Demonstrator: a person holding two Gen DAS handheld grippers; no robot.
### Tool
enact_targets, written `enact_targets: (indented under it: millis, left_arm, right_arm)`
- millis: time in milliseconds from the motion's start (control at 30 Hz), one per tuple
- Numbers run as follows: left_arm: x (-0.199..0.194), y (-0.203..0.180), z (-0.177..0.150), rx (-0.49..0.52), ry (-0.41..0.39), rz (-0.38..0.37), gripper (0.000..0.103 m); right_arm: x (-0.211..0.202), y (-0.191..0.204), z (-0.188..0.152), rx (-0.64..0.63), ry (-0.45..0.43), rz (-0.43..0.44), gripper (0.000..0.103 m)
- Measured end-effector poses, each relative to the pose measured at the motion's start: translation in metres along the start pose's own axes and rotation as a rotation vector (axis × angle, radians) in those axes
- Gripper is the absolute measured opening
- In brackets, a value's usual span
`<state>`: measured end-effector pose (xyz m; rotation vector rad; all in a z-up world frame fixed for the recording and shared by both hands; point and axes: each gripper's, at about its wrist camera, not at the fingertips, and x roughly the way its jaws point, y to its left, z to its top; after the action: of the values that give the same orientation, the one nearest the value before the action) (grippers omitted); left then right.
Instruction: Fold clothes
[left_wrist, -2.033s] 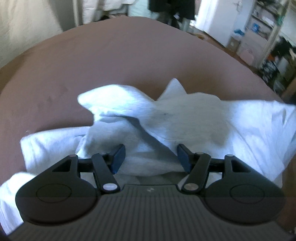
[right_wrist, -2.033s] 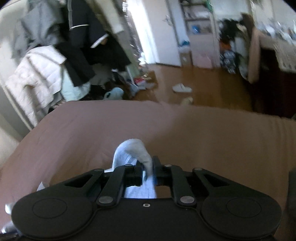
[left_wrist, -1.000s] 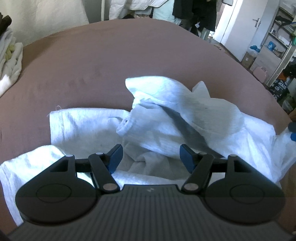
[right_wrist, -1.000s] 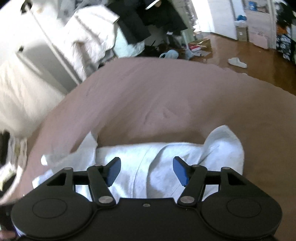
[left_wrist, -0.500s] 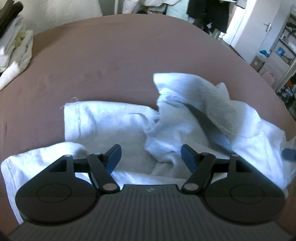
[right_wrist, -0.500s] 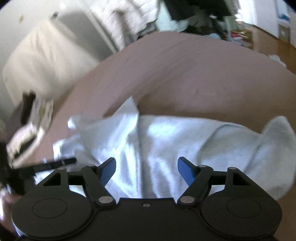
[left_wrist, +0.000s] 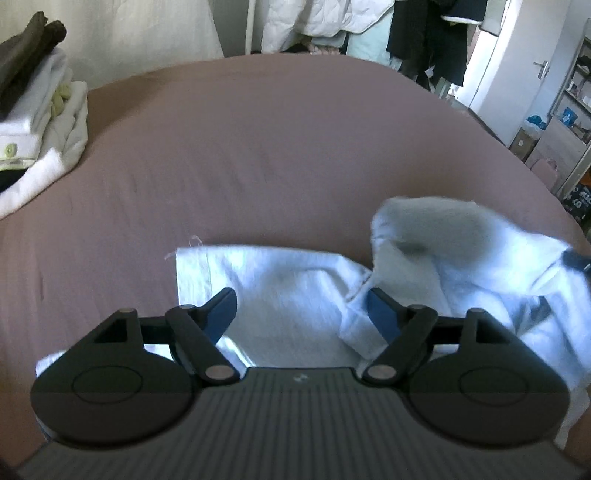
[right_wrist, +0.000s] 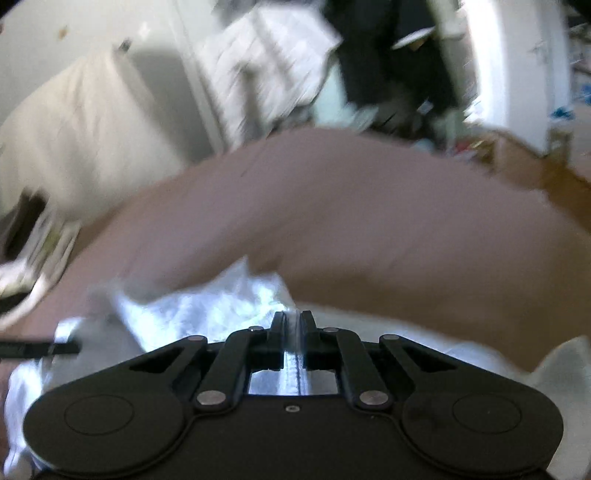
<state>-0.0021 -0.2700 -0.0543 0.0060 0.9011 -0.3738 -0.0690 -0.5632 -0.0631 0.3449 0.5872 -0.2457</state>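
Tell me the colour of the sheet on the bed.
The sheet is plain dusty brown, clearest in the left wrist view.

Daylight is entering from about two o'clock, glaring on the white garment, while motion blur is smearing the right wrist view and fisheye is bending edges.

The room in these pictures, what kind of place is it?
Most likely a bedroom in a home: a wide bed under a brown sheet, a stack of folded laundry on it, and coats and jackets hanging behind.
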Motion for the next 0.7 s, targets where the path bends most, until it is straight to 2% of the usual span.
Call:
enact_targets:
  millis: [100,167,233,367,433,533,567,600,633,700]
  left_arm:
    - [0.003,0.001,0.006,0.012,-0.006,-0.021,0.078]
    - [0.006,-0.003,0.010,0.041,-0.009,-0.036,0.078]
    - [0.007,-0.007,0.012,0.082,-0.018,-0.056,0.078]
    - [0.011,-0.027,0.018,0.171,-0.027,-0.124,0.080]
    - [0.015,-0.040,0.019,0.216,-0.004,-0.183,0.083]
    - [0.031,-0.063,0.016,0.281,0.043,-0.236,0.083]
    - [0.039,-0.073,0.013,0.316,0.046,-0.217,0.073]
    - [0.046,-0.082,0.010,0.360,0.046,-0.170,0.033]
    - [0.052,-0.087,0.010,0.371,0.057,-0.141,0.015]
    - [0.063,-0.096,0.011,0.385,0.081,-0.088,0.010]
  right_arm:
    - [-0.018,-0.020,0.006,0.043,-0.126,-0.095,0.009]
    - [-0.024,-0.035,0.009,0.088,-0.156,-0.125,0.009]
    - [-0.025,-0.051,0.009,0.146,-0.154,-0.134,0.009]
    - [-0.021,-0.054,0.005,0.133,-0.142,-0.160,0.009]
    - [-0.021,-0.051,0.004,0.125,-0.151,-0.165,0.009]
    - [-0.019,-0.048,0.001,0.120,-0.169,-0.159,0.009]
    - [-0.020,-0.047,0.001,0.121,-0.178,-0.148,0.009]
    - [-0.020,-0.047,0.001,0.122,-0.187,-0.138,0.009]
    - [-0.021,-0.046,0.001,0.123,-0.193,-0.131,0.009]
    - [-0.024,-0.045,0.001,0.118,-0.202,-0.118,0.009]
